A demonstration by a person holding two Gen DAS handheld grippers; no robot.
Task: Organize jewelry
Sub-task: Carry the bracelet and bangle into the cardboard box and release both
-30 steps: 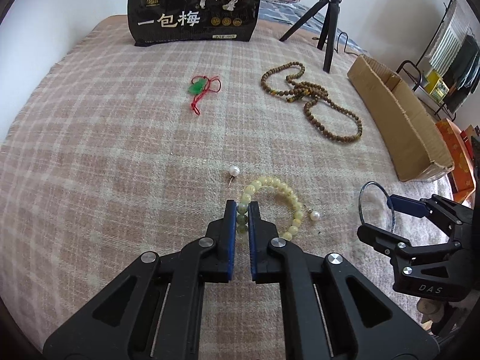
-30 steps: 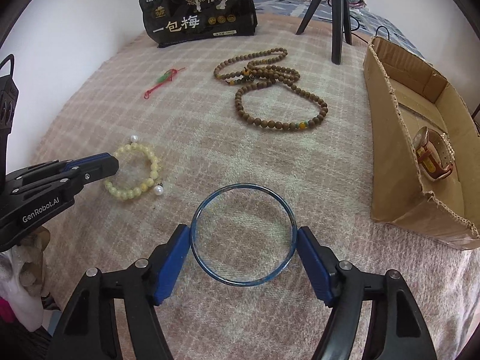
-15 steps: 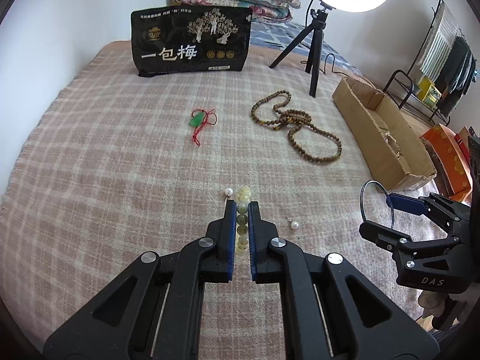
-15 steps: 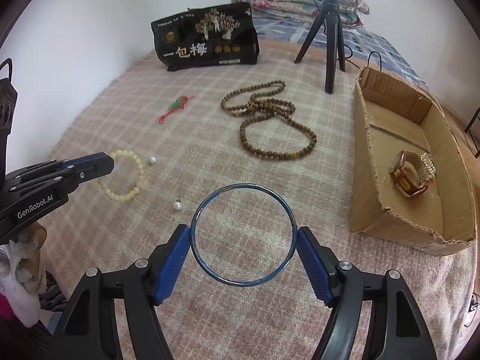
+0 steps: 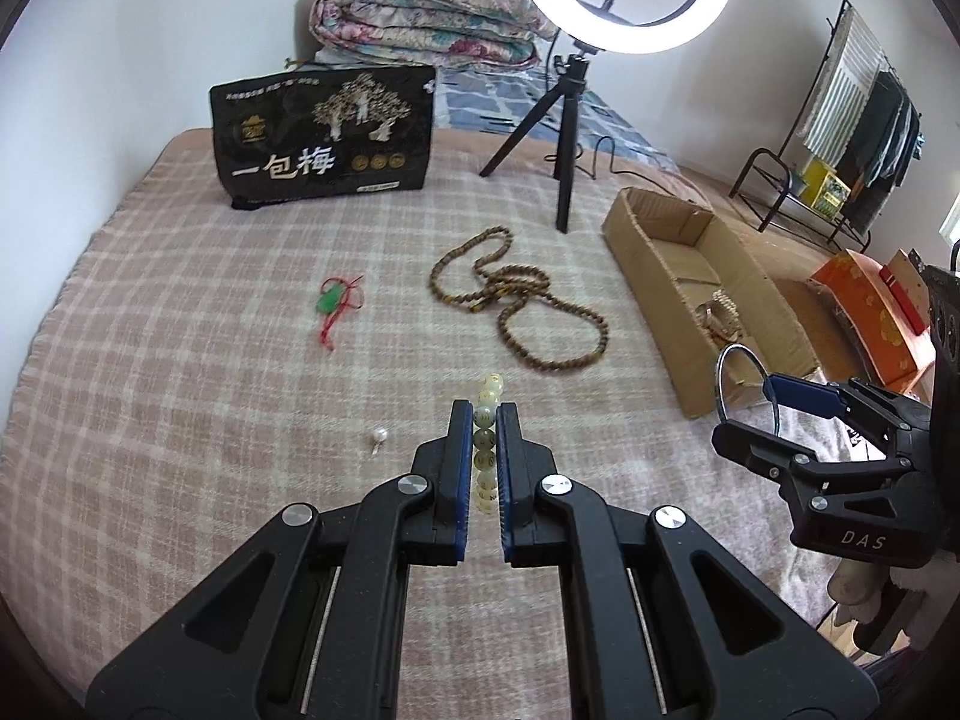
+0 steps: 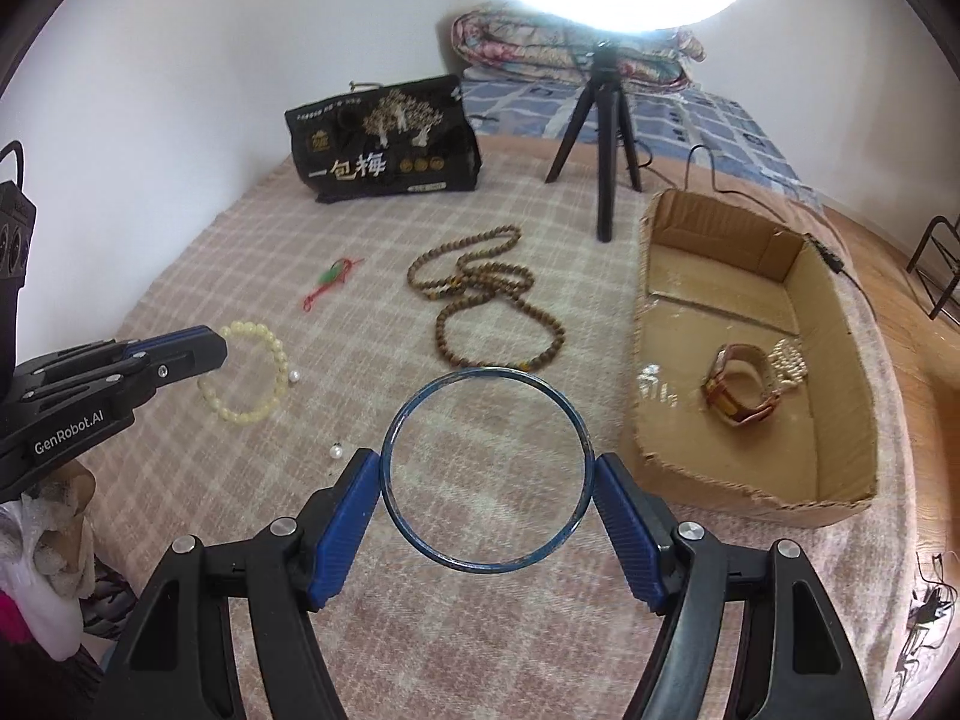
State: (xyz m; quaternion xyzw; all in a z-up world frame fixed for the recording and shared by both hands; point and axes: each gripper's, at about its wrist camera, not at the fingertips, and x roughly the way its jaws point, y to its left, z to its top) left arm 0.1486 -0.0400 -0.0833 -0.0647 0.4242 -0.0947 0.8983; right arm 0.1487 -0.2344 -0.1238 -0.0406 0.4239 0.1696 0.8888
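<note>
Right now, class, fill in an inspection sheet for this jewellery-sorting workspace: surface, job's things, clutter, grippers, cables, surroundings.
Surface: pink checked blanket over a bed.
Job's things: pale yellow bead bracelet and thin blue ring bangle both held; brown wooden bead necklace, green pendant on red cord and loose pearl on the blanket; brown strap watch inside the open cardboard box.
Clutter: black printed bag.
Grippers: left gripper shut on the bracelet; right gripper clamping the bangle.
Cables: black lead behind the box.
Surroundings: ring light on a tripod, folded floral quilt, clothes rack.
</note>
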